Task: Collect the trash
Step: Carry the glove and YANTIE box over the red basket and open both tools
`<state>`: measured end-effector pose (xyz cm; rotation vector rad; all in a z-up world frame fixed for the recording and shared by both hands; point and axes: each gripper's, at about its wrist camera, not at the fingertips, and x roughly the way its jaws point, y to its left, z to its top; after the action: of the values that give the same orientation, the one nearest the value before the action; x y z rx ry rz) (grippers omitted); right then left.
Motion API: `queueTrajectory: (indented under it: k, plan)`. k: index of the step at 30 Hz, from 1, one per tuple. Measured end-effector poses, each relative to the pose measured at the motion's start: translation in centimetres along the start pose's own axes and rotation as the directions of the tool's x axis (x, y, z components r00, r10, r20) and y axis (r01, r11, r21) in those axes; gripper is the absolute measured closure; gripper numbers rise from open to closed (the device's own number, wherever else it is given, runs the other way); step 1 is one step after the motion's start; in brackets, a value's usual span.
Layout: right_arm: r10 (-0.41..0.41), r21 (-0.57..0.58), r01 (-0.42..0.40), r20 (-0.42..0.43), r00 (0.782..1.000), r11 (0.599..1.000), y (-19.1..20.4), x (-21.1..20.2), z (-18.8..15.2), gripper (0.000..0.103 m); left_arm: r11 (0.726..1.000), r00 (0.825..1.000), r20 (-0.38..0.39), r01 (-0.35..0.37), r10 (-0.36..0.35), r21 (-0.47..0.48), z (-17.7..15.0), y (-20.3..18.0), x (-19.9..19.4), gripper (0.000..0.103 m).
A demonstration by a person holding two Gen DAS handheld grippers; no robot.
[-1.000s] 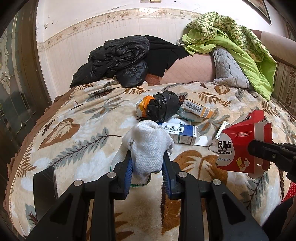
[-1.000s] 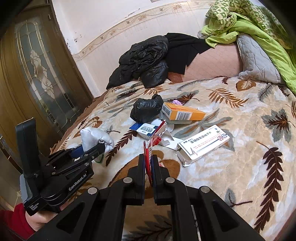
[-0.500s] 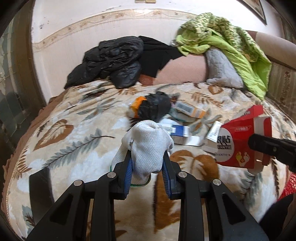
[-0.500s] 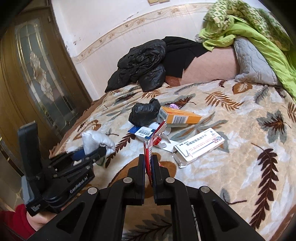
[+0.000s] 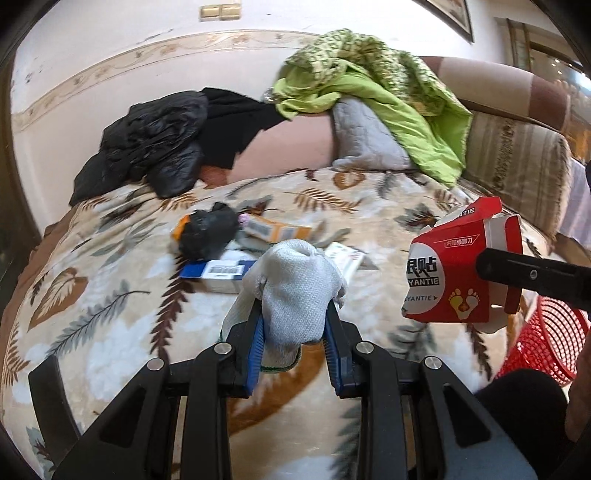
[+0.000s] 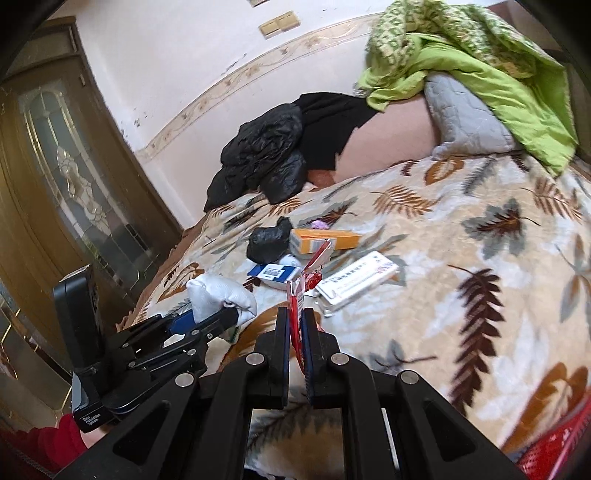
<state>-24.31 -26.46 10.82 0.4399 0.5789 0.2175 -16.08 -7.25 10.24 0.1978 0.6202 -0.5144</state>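
Trash is half gathered: left gripper [image 5: 293, 343] clamps a white sock [image 5: 299, 291], right gripper [image 6: 295, 332] pinches a red box [image 5: 458, 273] above the bed, near the red basket [image 5: 543, 339]. Black bag [image 5: 208, 234] and other boxes [image 6: 354, 280] remain on the blanket [image 5: 110, 295].

You look across a bed spread with a leaf-patterned blanket [image 5: 110, 295]. A black puffer jacket [image 5: 151, 147] lies heaped at the blanket's far edge beside a black cloth [image 5: 236, 122], both against a white wall with a patterned border strip [image 5: 110, 70]. A green quilt [image 5: 369, 81] drapes over a grey quilted pillow [image 5: 362, 136] at the far right corner. To your left stands a brown door with decorative glass [image 6: 70, 177]. Two brass switch plates [image 6: 279, 24] sit high on the wall.
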Motion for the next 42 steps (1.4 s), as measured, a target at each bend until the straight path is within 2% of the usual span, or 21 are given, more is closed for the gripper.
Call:
queueTrajectory:
  k: [7,14,21,26,29,32,33,37,38,39,40,42]
  plan:
    - [-0.083,0.065,0.079,0.054,0.995,0.995,-2.9,-5.2,-0.3,0.096,0.995,0.996,0.020,0.080,-0.082,0.064,1.0,-4.4,-0.3,0.075]
    - [-0.201,0.150,0.186,0.094,0.975,0.971,-6.4,-11.5,-2.4,0.096,0.973,0.981,0.031,0.188,-0.194,0.135,2.2,-9.9,-0.8,0.075]
    - [-0.316,0.266,0.281,0.099,0.944,0.922,-10.8,-17.6,-4.7,0.096,0.935,0.955,-0.014,0.291,-0.295,0.204,2.8,-15.5,-1.2,0.075]
    - [-0.398,0.338,0.338,0.124,0.909,0.878,-13.6,-22.2,-5.9,0.096,0.890,0.929,-0.055,0.367,-0.366,0.273,3.3,-20.2,-2.1,0.075]
    - [-0.440,0.375,0.369,0.124,0.889,0.851,-15.3,-24.5,-6.5,0.096,0.845,0.899,-0.098,0.436,-0.428,0.309,3.5,-23.5,-2.7,0.075]
    - [-0.465,0.409,0.383,0.121,0.877,0.828,-16.8,-26.0,-7.2,0.096,0.789,0.854,-0.160,0.520,-0.496,0.328,3.3,-27.0,-3.1,0.075]
    - [-0.471,0.417,0.386,0.119,0.874,0.823,-17.1,-26.2,-7.4,0.096,0.765,0.831,-0.192,0.556,-0.522,0.327,3.1,-28.4,-2.9,0.075]
    - [-0.490,0.450,0.407,0.082,0.868,0.795,-18.5,-26.3,-8.2,0.094,0.718,0.787,-0.258,0.617,-0.560,0.322,2.4,-31.8,-2.1,0.072]
    - [-0.492,0.460,0.414,0.058,0.869,0.786,-19.0,-26.2,-8.4,0.094,0.707,0.775,-0.277,0.631,-0.567,0.318,2.2,-32.6,-1.7,0.069]
    - [-0.496,0.469,0.421,0.042,0.867,0.776,-19.4,-26.2,-8.6,0.094,0.694,0.760,-0.307,0.649,-0.573,0.310,1.9,-33.4,-1.3,0.060]
    - [-0.504,0.482,0.430,0.029,0.863,0.764,-19.9,-26.2,-8.8,0.094,0.694,0.757,-0.318,0.652,-0.571,0.305,1.8,-33.8,-1.1,0.047]
    - [-0.512,0.491,0.438,0.019,0.859,0.753,-20.3,-26.6,-9.1,0.088,0.704,0.761,-0.308,0.647,-0.571,0.292,1.8,-33.7,-0.9,0.041]
